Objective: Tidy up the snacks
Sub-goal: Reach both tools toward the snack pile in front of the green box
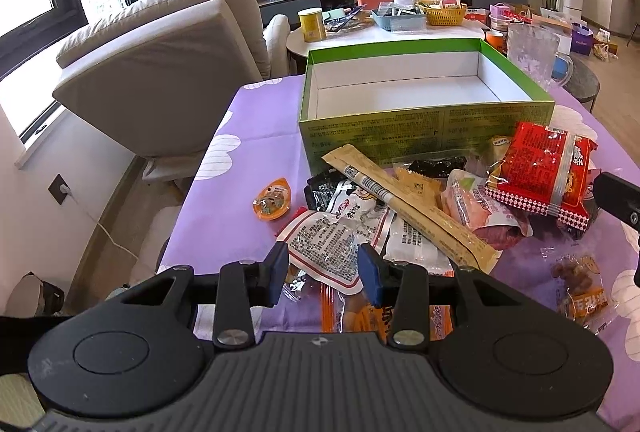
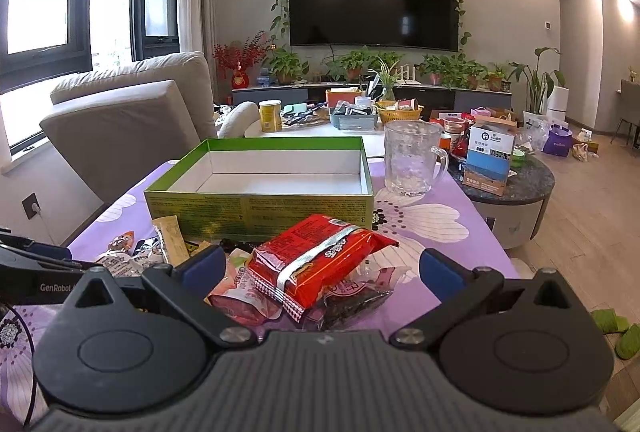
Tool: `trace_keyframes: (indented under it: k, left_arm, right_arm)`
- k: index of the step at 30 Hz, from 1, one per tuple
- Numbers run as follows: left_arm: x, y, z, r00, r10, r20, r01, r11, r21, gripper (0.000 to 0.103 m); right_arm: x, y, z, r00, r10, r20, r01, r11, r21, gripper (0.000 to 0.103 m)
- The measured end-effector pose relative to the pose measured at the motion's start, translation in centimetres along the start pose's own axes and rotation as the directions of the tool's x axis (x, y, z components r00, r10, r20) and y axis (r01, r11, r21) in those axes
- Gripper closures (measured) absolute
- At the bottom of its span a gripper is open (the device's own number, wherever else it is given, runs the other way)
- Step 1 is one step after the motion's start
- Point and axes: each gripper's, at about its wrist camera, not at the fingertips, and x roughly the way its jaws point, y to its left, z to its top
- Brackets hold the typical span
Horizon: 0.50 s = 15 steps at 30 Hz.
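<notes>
An empty green box (image 1: 424,136) with a white inside stands on the purple tablecloth; it also shows in the right wrist view (image 2: 256,206). A pile of snack packets lies in front of it. My left gripper (image 1: 323,274) is open, its fingers on either side of a clear packet with a red-edged printed label (image 1: 324,248). My right gripper (image 2: 320,266) is wide open and empty, just behind a red noodle packet (image 2: 316,256), which also shows in the left wrist view (image 1: 544,168). A long tan stick packet (image 1: 408,204) lies across the pile.
An orange jelly cup (image 1: 272,201) lies apart at the left. A glass mug (image 2: 412,158) stands right of the box. A beige armchair (image 2: 128,128) is at the left. A cluttered round side table (image 2: 516,184) is at the right.
</notes>
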Motion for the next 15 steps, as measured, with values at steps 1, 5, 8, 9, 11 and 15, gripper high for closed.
trace_keyframes:
  k: [1, 5, 8, 9, 11, 15]
  left_arm:
    - [-0.01, 0.01, -0.01, 1.0, 0.0, -0.001, 0.0, 1.0, 0.0, 0.066]
    - [0.09, 0.01, -0.06, 1.0, 0.0, -0.007, 0.0, 1.0, -0.002, 0.066]
    - [0.18, 0.01, -0.09, 1.0, -0.001, -0.012, 0.001, 1.0, -0.003, 0.066]
    - [0.23, 0.04, -0.09, 1.0, -0.001, -0.013, 0.001, 1.0, -0.004, 0.066]
    - [0.29, 0.04, -0.13, 1.0, -0.001, -0.016, 0.001, 1.0, -0.006, 0.066]
    - [0.37, 0.01, -0.18, 1.0, -0.001, -0.02, 0.001, 1.0, -0.009, 0.066]
  right_arm:
    - [0.0, 0.0, 0.0, 1.0, 0.0, 0.0, 0.0, 1.0, 0.0, 0.03]
    - [-0.05, -0.11, -0.15, 1.0, -0.004, 0.002, 0.004, 1.0, 0.004, 0.03]
    - [-0.11, -0.17, -0.23, 1.0, -0.007, 0.006, 0.007, 1.0, 0.005, 0.03]
    - [-0.11, -0.15, -0.21, 1.0, -0.007, 0.007, 0.007, 1.0, 0.006, 0.03]
    - [-0.27, -0.23, -0.24, 1.0, -0.009, 0.018, 0.009, 1.0, 0.015, 0.03]
    - [-0.59, -0.39, -0.35, 0.998, -0.018, 0.056, 0.016, 0.999, 0.032, 0.03]
